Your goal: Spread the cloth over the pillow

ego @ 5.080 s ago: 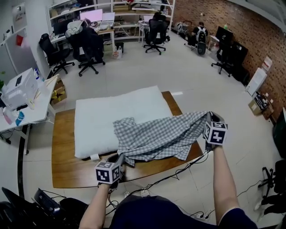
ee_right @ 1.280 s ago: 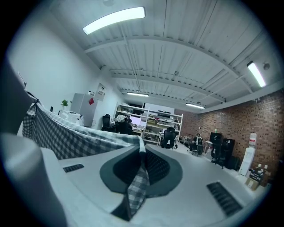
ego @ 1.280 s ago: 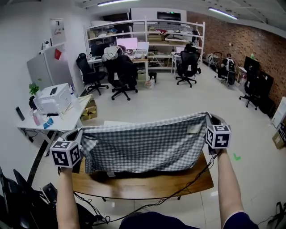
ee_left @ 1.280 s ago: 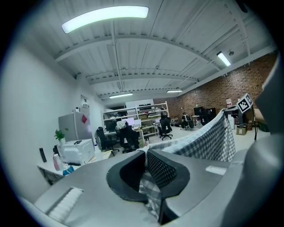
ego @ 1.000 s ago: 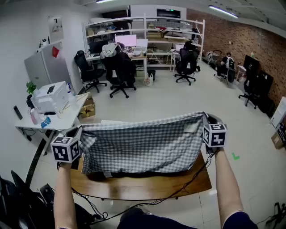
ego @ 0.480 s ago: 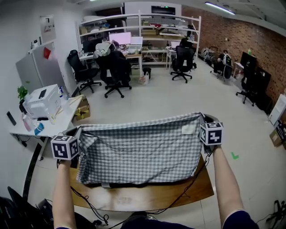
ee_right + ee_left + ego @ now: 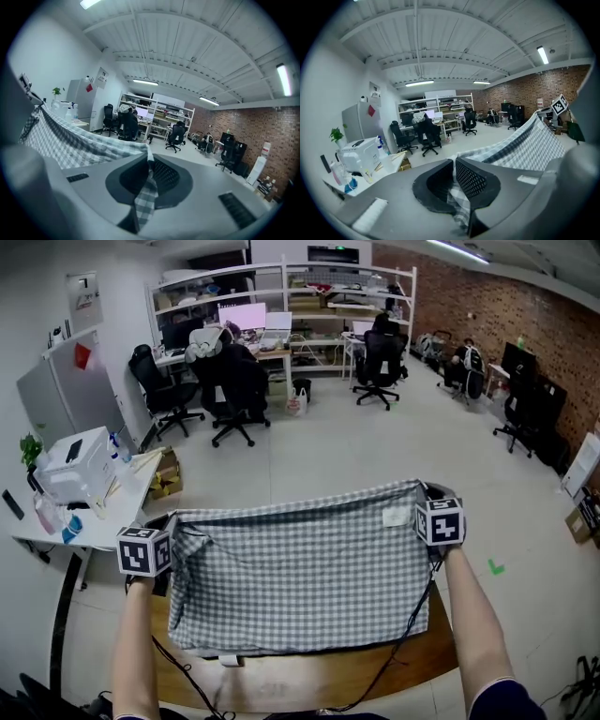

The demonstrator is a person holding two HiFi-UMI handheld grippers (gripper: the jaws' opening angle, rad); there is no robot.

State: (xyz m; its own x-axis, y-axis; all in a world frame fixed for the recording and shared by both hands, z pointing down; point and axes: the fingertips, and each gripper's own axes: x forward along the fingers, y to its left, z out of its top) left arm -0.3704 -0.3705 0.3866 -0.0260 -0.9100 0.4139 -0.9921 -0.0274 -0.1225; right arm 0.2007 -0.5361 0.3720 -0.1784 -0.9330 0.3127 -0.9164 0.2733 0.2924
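A grey-and-white checked cloth [image 7: 300,573] hangs stretched flat between my two grippers above the wooden table [image 7: 319,679]. My left gripper [image 7: 167,531] is shut on its upper left corner, and in the left gripper view the fabric [image 7: 534,143] runs out from between the pads [image 7: 471,178]. My right gripper [image 7: 428,500] is shut on the upper right corner; the right gripper view shows a strip of cloth [image 7: 146,194] pinched in the jaws. The pillow lies hidden behind the cloth, apart from a small white bit [image 7: 228,661] under the lower edge.
A white desk with a printer [image 7: 70,465] stands at the left. Office chairs [image 7: 230,390] and shelving are farther back across the floor. A black cable [image 7: 405,645] hangs over the table's front right edge.
Both grippers have moved down and away from me with the cloth still stretched between them. The cloth now hangs lower and covers more of the table.
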